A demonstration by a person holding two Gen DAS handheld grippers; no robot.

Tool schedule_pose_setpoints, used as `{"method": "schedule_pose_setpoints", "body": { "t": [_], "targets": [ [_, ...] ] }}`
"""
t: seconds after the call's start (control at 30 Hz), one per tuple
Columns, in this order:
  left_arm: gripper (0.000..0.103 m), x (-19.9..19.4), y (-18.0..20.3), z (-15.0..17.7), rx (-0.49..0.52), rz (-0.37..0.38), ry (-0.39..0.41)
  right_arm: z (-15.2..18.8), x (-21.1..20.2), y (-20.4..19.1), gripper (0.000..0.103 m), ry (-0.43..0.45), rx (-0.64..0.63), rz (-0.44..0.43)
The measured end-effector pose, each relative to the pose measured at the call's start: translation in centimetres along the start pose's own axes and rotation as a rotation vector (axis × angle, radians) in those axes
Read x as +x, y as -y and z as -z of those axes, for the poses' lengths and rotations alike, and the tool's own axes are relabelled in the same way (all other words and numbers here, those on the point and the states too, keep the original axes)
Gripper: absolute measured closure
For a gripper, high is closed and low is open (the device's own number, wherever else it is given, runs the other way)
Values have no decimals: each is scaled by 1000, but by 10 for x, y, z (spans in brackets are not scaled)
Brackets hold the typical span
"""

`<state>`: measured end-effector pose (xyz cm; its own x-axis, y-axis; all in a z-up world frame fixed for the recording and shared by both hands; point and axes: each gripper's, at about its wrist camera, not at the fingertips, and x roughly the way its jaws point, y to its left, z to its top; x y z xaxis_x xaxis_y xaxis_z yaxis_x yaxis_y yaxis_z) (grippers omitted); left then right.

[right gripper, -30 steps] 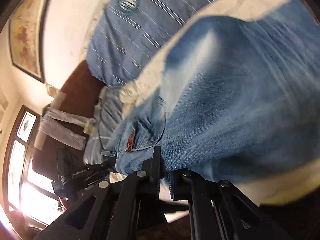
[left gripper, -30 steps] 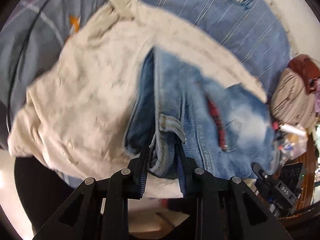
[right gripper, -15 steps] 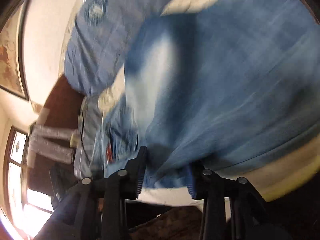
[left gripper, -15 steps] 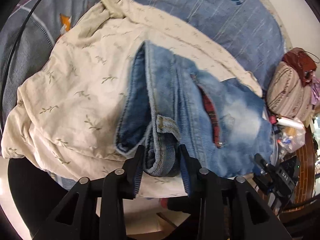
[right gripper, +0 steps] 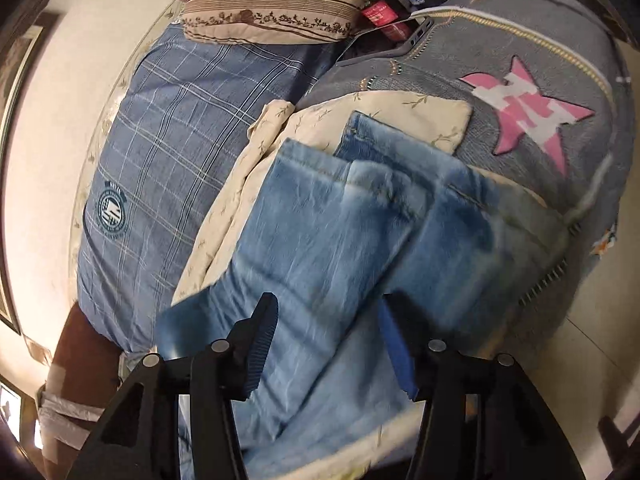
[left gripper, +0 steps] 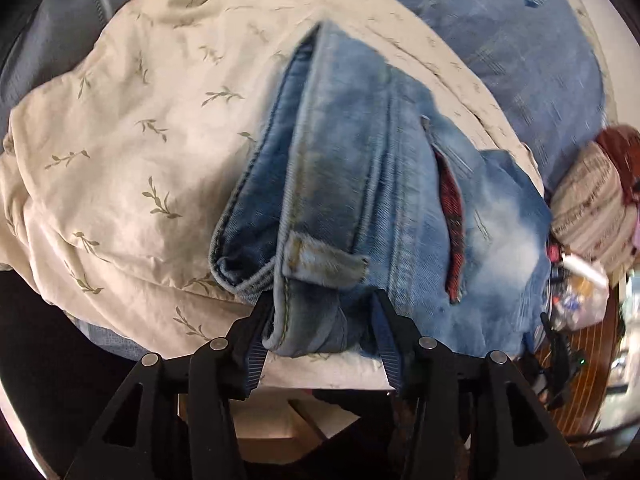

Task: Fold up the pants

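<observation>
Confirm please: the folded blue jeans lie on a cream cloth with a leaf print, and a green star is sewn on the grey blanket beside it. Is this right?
Not quite. The star on the grey blanket is pink, not green; the right wrist view shows it. The rest holds: the folded blue jeans lie on the cream cloth with a leaf print.

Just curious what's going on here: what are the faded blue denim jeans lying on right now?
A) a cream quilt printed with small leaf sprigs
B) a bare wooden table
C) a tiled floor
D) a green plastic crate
A: the faded blue denim jeans rest folded on a cream quilt printed with small leaf sprigs, which shows around them in both wrist views.
</observation>
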<state>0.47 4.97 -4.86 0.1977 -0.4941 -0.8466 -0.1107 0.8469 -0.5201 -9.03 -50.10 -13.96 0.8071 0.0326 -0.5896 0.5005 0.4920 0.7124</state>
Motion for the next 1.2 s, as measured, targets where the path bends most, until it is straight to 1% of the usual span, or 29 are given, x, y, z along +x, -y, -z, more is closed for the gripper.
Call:
{"method": "schedule_pose_setpoints", "body": {
  "t": [0.03,0.07,0.1,0.13,0.17,0.23,0.3,0.33,0.37,0.43,0.47,0.53,0.63,0.67,0.7,0.73,0.77,0.8,0.83,0.87,0.93,0.97,1.0,1.03,1.07,1.1,1.13,1.17,1.2],
  "targets": [
    [58,1,1,-2,-5,-6,2,-3,4,0,51,5,-5,0],
    [62,0,4,-4,0,-27,11,-8,7,2,61,11,-12,2],
    [69,-1,5,-6,5,-38,18,-12,12,2,74,16,-19,8],
    [71,-3,8,-6,10,-47,27,-15,13,0,101,21,-24,10],
    [73,-8,10,-7,13,-51,37,-20,10,1,100,22,-29,-11],
    [74,-16,13,-8,22,-44,57,-25,-5,1,100,54,-35,-54],
    [74,-23,14,-7,27,-35,71,-31,-37,-7,100,119,-80,-81],
    [74,-22,15,-7,32,-36,67,-32,-49,-8,100,146,-98,-78],
    [73,-19,15,-5,38,-38,59,-32,-58,-6,100,160,-111,-67],
    [73,-11,15,-3,45,-53,36,-31,-65,4,100,159,-118,-29],
    [73,-6,15,-2,55,-71,21,-29,-61,14,100,142,-116,13],
    [73,-1,17,0,88,-104,14,-25,-48,34,100,116,-77,65],
    [71,-2,20,2,119,-111,24,-17,-29,61,100,83,-7,112],
    [70,-1,21,3,125,-110,21,-15,-28,65,100,94,11,105],
    [70,-2,21,4,133,-106,18,-14,-30,67,99,102,28,96],
    [70,-2,22,6,145,-101,15,-13,-31,67,94,103,43,97],
    [70,-6,22,9,176,-87,10,-14,-34,66,90,104,49,98],
    [70,-10,24,11,208,-71,7,-15,-40,64,89,110,61,115],
    [69,-15,24,13,248,-46,9,-16,-46,66,85,118,68,118],
    [67,-24,23,17,293,-16,12,-18,-55,65,72,140,82,127],
    [66,-51,17,28,375,62,43,-20,-86,61,61,244,91,207],
    [67,-61,13,30,389,79,58,-19,-96,59,61,271,79,207],
    [67,-76,8,30,400,98,91,-20,-105,49,61,290,44,201],
    [66,-90,3,26,396,105,139,-21,-107,39,60,290,6,200],
    [62,-99,-2,20,385,96,178,-22,-104,17,55,267,-71,189],
    [58,-105,-5,11,367,79,215,-22,-97,-1,52,238,-128,175],
    [55,-108,-8,-4,332,57,248,-20,-83,-26,46,188,-202,151],
    [52,-106,-9,-10,311,48,255,-16,-66,-50,42,135,-264,112],
    [52,-99,-10,-24,277,34,250,-11,-51,-70,41,85,-312,68]
  ]
}}
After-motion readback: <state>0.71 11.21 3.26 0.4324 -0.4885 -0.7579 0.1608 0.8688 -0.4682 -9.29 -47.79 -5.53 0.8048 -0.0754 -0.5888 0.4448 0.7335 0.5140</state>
